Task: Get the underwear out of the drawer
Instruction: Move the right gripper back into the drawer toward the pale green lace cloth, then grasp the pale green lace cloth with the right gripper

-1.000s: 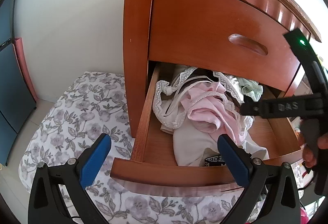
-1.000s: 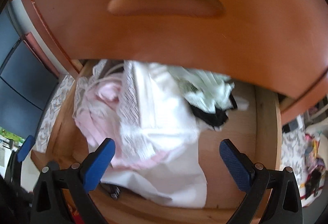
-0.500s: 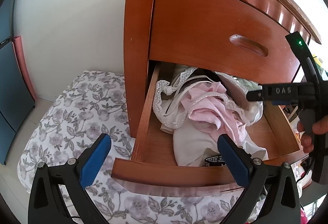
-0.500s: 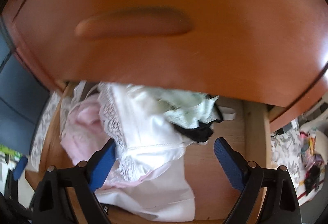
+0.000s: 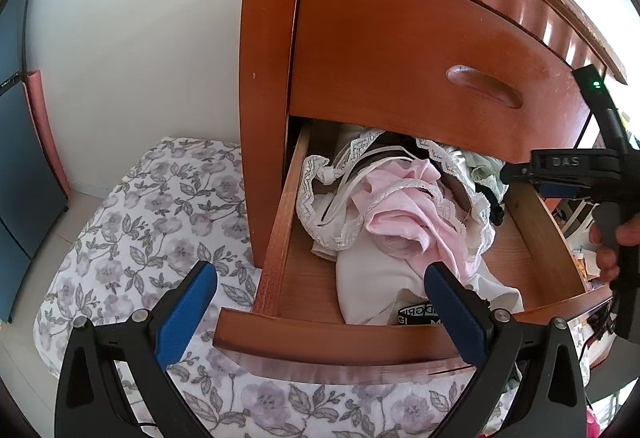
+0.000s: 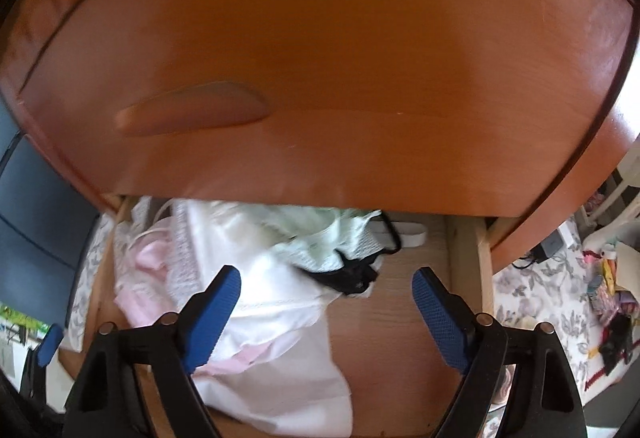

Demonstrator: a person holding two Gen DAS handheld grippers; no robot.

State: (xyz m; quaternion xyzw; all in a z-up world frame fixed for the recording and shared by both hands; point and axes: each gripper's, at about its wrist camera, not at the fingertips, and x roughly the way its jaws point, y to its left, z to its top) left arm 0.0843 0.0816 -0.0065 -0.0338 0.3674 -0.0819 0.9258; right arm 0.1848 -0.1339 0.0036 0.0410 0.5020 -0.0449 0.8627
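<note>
**Both tools hover wide at the open drawer, the underwear untouched**

The lower drawer [image 5: 276, 250] of the reddish wooden dresser [image 5: 264, 85] stands pulled out, filling the centre and lower right of the left wrist view. Above it the upper drawer front [image 5: 420, 57] is closed, its carved handle recess [image 5: 484, 91] toward the right of the frame.

The underwear [image 5: 404, 213] lies heaped inside the open drawer: a pink piece edged with white lace on top, a plain white garment [image 5: 372, 286] under it reaching toward the drawer's front wall, and a pale green lacy piece [image 6: 332, 234] with a black one [image 6: 352, 278] just beside it, toward the back under the upper drawer's edge. Bare wood shows on the drawer floor at the lower right of the right wrist view.

The left tool [image 5: 320, 310] sits at the bottom of its frame, blue pads spread wide, one over the floral bedspread [image 5: 160, 205], the other over the drawer's front wall; it grips nothing. The right tool [image 6: 326, 312] hangs over the drawer's inside, also spread wide and empty, its left pad over the white garment, the right pad over bare wood. In the left wrist view it appears at the right edge, with a hand [image 5: 612, 250] on its grip.
</note>
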